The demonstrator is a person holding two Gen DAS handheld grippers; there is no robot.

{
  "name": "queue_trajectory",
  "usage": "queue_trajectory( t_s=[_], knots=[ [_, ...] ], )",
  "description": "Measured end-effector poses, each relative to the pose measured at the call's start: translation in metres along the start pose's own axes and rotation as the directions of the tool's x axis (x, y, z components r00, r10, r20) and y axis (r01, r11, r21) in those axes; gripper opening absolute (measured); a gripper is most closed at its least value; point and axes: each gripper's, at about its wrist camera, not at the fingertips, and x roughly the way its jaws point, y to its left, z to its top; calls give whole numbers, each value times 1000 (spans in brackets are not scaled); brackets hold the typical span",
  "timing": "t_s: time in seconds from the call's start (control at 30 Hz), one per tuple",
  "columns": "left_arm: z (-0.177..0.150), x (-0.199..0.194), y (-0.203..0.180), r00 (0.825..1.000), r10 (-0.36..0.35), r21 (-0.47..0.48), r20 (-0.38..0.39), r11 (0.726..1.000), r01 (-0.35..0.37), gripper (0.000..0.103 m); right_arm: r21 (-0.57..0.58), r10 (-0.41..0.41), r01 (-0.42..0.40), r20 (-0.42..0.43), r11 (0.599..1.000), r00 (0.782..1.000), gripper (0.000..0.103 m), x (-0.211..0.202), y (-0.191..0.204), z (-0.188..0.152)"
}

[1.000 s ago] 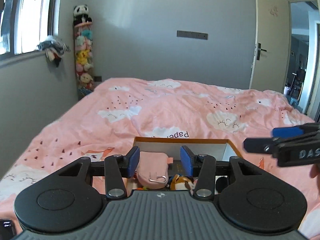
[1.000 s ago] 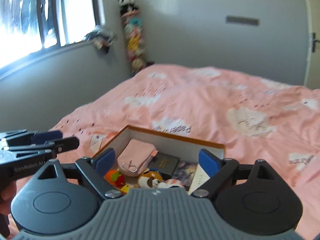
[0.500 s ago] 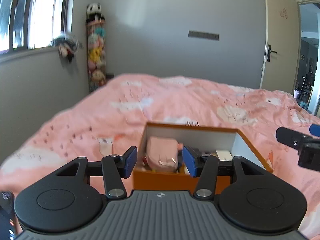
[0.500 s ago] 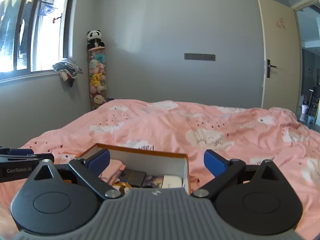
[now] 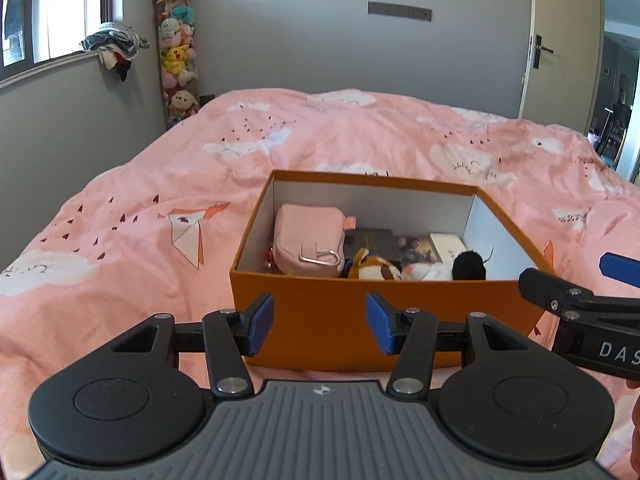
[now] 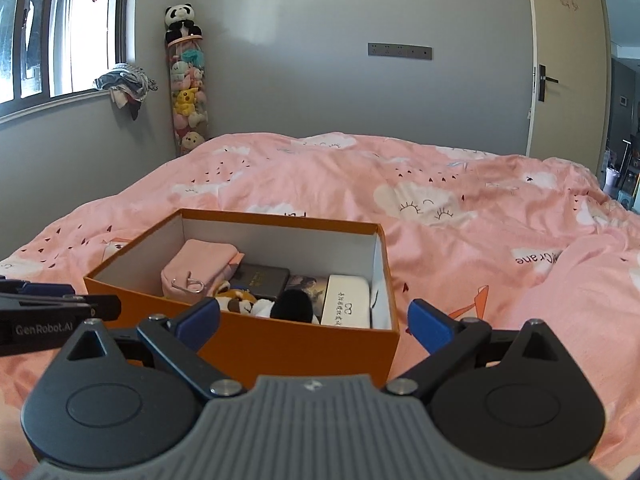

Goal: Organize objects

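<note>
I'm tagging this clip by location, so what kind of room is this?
Most likely a bedroom: a bed under a pink cloud-print duvet, a tall clear tube of plush toys in the corner, and a cream door.

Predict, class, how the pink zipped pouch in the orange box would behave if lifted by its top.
The pink pouch looks like soft fabric, so it would probably sag rather than stay stiff. Its metal clip would likely dangle. It seems unlikely to roll.
</note>
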Motion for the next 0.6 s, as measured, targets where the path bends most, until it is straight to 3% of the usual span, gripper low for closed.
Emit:
queue_trajectory(
  t_s=[0.27,0.6],
  knots=[
    [-1,1,-1,1000,14,11,-3,1000,-14,61,4,2,-2,-23,1000,1000,100,5,-1,-3],
    [2,-6,1,999,29,28,46,999,-30,61,13,18,-17,-79,1000,997,100,8,1,-6]
  ],
)
